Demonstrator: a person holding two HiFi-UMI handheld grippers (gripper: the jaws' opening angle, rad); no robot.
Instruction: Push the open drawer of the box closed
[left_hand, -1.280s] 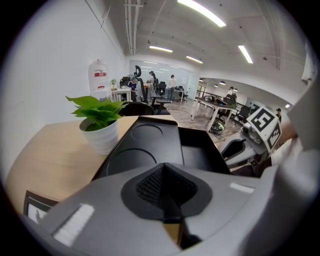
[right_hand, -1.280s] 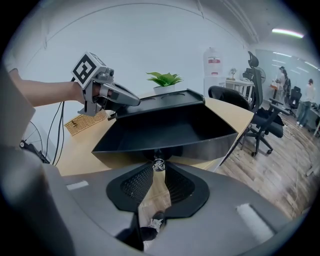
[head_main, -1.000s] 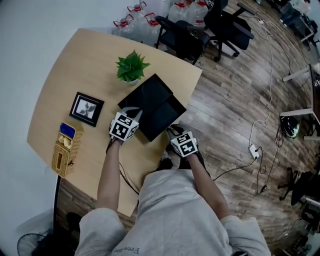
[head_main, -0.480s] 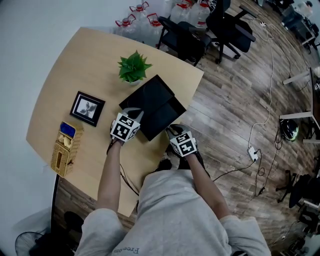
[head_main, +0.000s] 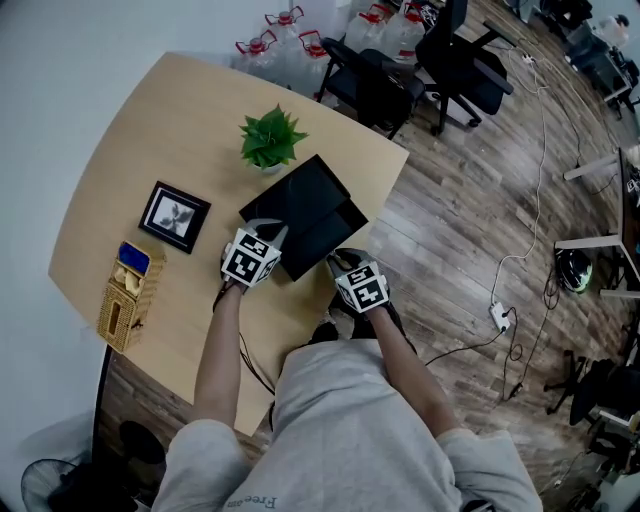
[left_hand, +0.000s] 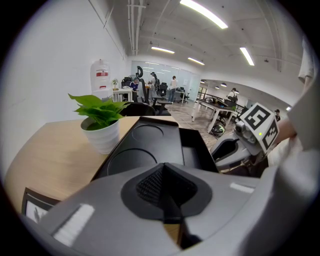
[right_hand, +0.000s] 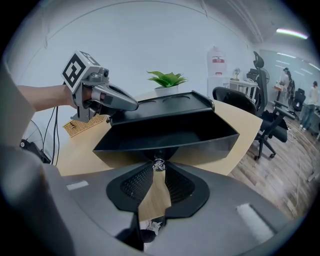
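Head view: the black box (head_main: 300, 190) sits near the right edge of the wooden surface (head_main: 160, 130), just in front of a potted plant (head_main: 271, 137). Its drawer (head_main: 322, 240) stands out of the side that faces the person. The left claw (head_main: 266, 228) reaches onto the box's near left corner, and the right claw (head_main: 340, 262) meets the drawer front. Left gripper view: the jaws are together with nothing between them, looking across the lid and its two round recesses. The drawer's open well shows at the lid's right, so the drawer is well out. Right gripper view: the jaws are drawn in almost to touching and pinch the small shiny knob (right_hand: 159, 163) in the middle of the drawer front. The dark tray of the drawer spreads wide above the knob, and the left claw lies on the lid's left corner. The step in hand looks to be the push itself, with a good part of the travel left. To do it well, I would drive the right claw straight along the drawer's own run, keeping the force level and through the knob. A push off to one side would likely skew the drawer in its guides and jam it. The box looks light and may slide toward the plant, so the left claw should bear down on the lid as a brace. Easing off near the end should let the front seat flush without knocking the box.
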